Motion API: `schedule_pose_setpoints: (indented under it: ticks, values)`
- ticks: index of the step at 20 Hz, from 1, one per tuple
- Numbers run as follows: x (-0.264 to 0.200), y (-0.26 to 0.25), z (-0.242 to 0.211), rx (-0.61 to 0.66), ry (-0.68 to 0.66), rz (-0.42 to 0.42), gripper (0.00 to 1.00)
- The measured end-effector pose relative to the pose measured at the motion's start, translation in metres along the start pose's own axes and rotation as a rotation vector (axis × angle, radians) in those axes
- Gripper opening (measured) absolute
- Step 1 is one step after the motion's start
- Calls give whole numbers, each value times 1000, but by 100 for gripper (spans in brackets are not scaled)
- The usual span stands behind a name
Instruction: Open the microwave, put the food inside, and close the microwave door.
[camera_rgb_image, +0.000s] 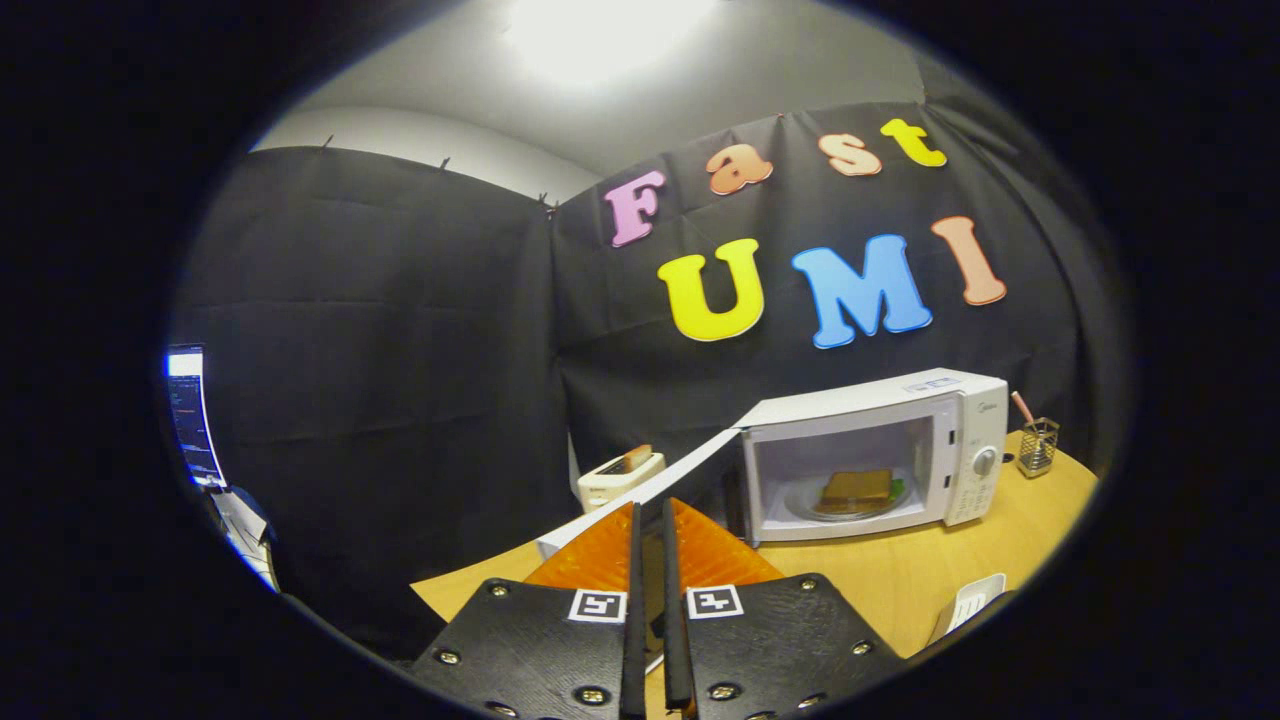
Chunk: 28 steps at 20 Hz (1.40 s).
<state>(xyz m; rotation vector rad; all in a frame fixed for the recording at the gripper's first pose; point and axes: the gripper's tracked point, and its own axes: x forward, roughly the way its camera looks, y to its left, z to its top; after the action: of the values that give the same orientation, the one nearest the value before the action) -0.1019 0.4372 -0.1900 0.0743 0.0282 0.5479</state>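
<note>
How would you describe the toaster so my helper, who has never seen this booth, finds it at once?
Start at the white microwave on the wooden table, its door swung open. Past the door's far edge, against the black cloth, stands the toaster. It is the small cream box with a slice sticking out on top, beyond the shut gripper.

Microwave (905, 455): smooth casing, apparently painted metal or plastic, slight sheen. Its door (640, 490): same smooth finish. Plate (800, 497) inside: glossy, glass-like. Sandwich (858, 488) on it: matt, bread-like crust. Table (900, 580): wood-look top, smooth, satin. Pen holder (1037, 446): metal wire mesh. Toaster (620, 478): smooth plastic-looking shell. Gripper (650, 520): fingers nearly together, ribbed translucent plastic; mounts matt, textured, with metal screws
</note>
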Motion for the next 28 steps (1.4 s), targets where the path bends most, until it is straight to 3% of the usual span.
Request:
schedule_pose_setpoints:
  ticks: [5,10,15,19,28]
  values:
    - [13,56,-18,4,50,122,8]
    - [34,82,-29,26,98,137,8]
    - [54,75,-43,8,117,67,8]
    - [53,64,-48,20,108,21,1]
    - [34,-7,-27,35,41,-116,1]
